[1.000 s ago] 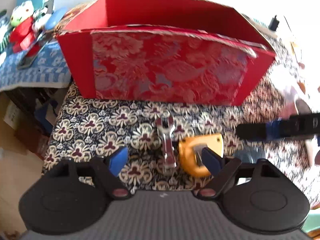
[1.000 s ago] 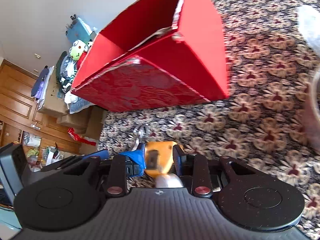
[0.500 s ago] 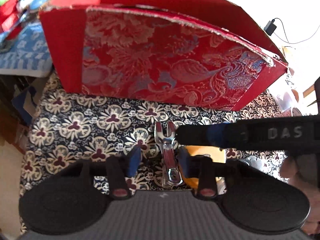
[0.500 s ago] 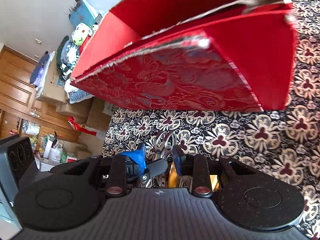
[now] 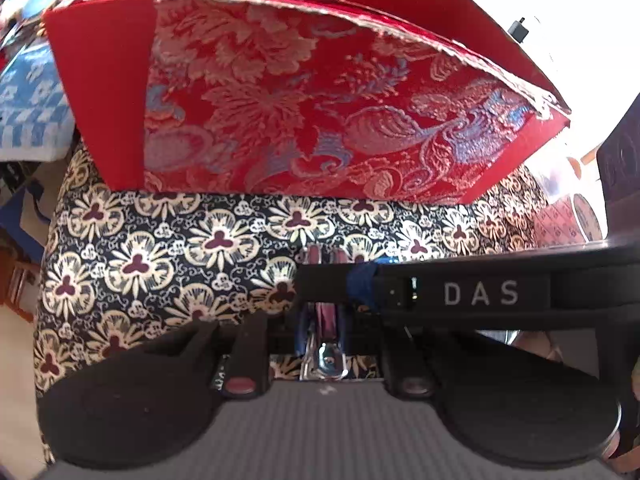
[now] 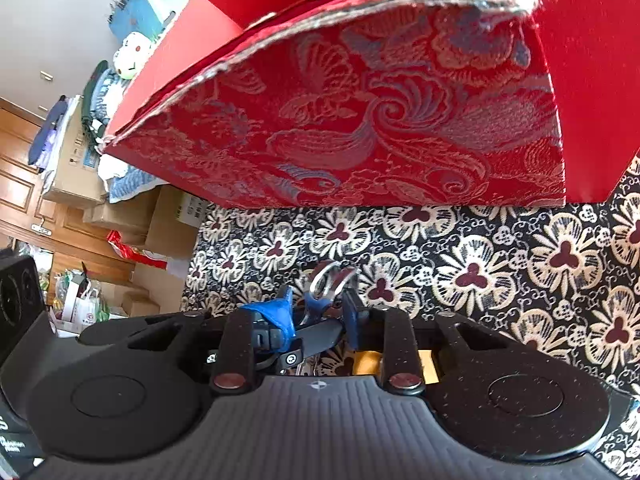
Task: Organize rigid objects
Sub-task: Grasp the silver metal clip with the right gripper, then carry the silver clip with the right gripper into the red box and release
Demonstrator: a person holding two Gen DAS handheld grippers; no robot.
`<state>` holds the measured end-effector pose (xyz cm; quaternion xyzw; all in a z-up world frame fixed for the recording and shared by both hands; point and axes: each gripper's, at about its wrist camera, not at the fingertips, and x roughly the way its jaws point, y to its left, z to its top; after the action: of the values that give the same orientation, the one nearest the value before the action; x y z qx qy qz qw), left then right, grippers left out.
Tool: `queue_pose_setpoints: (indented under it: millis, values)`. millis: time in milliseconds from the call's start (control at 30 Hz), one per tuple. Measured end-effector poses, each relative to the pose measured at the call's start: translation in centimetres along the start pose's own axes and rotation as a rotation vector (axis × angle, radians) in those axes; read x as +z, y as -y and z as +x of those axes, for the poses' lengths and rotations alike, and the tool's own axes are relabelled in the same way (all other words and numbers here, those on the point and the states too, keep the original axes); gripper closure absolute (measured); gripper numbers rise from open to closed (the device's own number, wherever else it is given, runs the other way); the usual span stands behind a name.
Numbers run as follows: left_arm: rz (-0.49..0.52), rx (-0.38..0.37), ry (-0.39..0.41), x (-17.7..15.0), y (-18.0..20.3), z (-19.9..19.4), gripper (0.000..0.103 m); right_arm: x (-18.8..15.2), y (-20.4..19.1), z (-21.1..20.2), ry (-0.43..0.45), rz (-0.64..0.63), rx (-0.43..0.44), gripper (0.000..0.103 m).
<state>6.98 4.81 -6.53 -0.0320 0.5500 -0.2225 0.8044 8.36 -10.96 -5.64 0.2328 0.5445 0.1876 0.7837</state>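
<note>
A chrome metal tool (image 5: 326, 354) with a forked end (image 6: 330, 278) lies on the floral tablecloth (image 5: 160, 256), in front of a big red brocade box (image 5: 300, 120) that stands open at the top. My left gripper (image 5: 324, 320) has closed its fingers tight against the tool's shaft. My right gripper (image 6: 318, 308) reaches in from the right, and one of its fingers (image 5: 480, 292), marked DAS, crosses over the tool. Its blue-taped fingers straddle the forked end with a gap still showing. A yellow tape measure (image 6: 366, 362) lies mostly hidden under the right gripper.
The red box (image 6: 380, 120) fills the far side of the table, a short way beyond the tool. The table's left edge (image 5: 48, 280) drops to the floor. A blue patterned cloth (image 5: 24, 100) lies left of the box. Stacked cardboard boxes (image 6: 168, 216) stand off the table.
My left gripper's fingers went from wide apart to pressed on the metal tool. Both grippers moved closer to the box, and the right finger slid across above the tool and the tape measure.
</note>
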Motion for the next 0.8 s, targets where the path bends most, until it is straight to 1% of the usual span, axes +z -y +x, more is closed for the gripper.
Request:
queue_pose_setpoints:
  millis: [133,233,300,400,500,600,700,800]
  values:
    - [0.052,-0.017,-0.004,-0.1,0.5,-1.0,0.093,-0.4,-0.5,-0.8,0.020,-0.010,-0.006,0.103]
    - [0.122,-0.041,0.021,0.0,1.5,-2.8,0.093,-0.8,-1.0,-2.4,0.052,0.000,0.004,0.103]
    - [0.167,-0.062,0.051,0.5,2.5,-4.2,0.093,-0.9,-1.5,-4.2,0.092,-0.007,0.008,0.103]
    - [0.226,-0.110,0.107,1.5,3.8,-6.6,0.094,-0.9,-2.5,-7.4,0.175,-0.034,0.003,0.103]
    - [0.285,-0.151,0.175,3.2,5.1,-8.9,0.094,-0.2,-3.5,-10.7,0.267,-0.072,-0.002,0.103]
    - [0.344,-0.172,0.253,5.6,6.4,-10.8,0.094,1.6,-4.5,-13.4,0.357,-0.118,-0.010,0.103]
    - [0.372,-0.178,0.303,8.7,7.3,-11.8,0.094,4.0,-5.3,-14.6,0.423,-0.175,-0.029,0.103]
    - [0.398,-0.154,0.344,11.9,7.8,-11.4,0.094,6.8,-6.0,-14.9,0.471,-0.226,-0.053,0.103]
